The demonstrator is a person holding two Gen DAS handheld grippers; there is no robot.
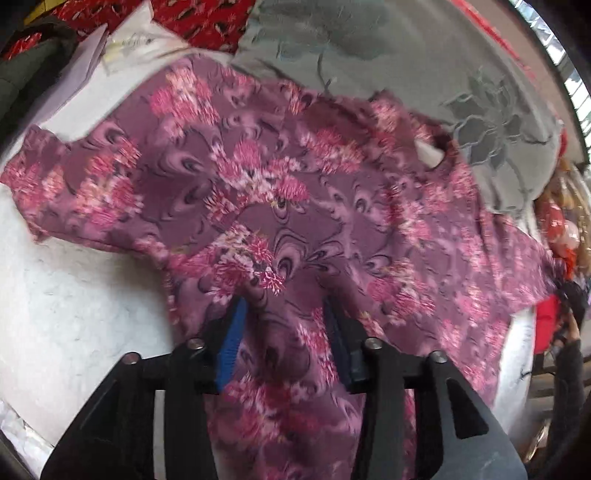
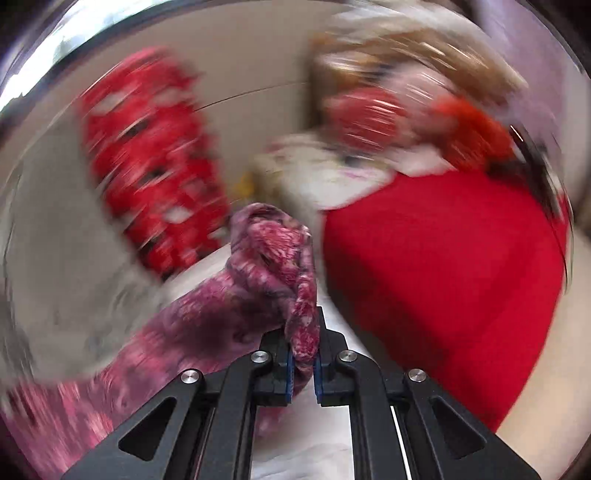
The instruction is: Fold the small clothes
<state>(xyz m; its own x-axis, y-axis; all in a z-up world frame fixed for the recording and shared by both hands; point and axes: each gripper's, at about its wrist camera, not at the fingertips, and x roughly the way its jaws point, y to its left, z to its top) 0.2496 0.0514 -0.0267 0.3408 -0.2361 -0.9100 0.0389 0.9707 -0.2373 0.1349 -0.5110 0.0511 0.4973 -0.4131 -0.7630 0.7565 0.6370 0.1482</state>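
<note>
1. the shirt (image 1: 295, 206), purple with pink flowers, lies spread on a white cover (image 1: 74, 314) and serves as the landmark here.
2. in the left wrist view the left gripper (image 1: 284, 306) hangs over the shirt's near part, its jaws parted with only the flat cloth below them; the blue pads (image 1: 232, 343) press on nothing.
3. one short sleeve (image 1: 33, 173) of the shirt reaches out to the left over the white cover.
4. a white label (image 1: 428, 151) shows at the shirt's neck, on its far right side.
5. a grey cloth (image 1: 406, 59) with a darker flower pattern lies just beyond the shirt's far edge, touching or overlapping it near the neck.
6. a red patterned cloth (image 1: 207, 18) lies farther back, beyond the shirt and the grey cloth.
7. in the right wrist view the right gripper (image 2: 303, 362) is clamped on a bunched fold of the shirt (image 2: 258, 280), which rises in a lump ahead of the jaws and trails off to the lower left.
8. a plain red cloth (image 2: 443, 288) lies just right of that held fold, and the red patterned cloth (image 2: 155, 166) is left of it and farther back.
9. the right wrist view is heavily blurred; the things behind the red cloth cannot be told.
</note>
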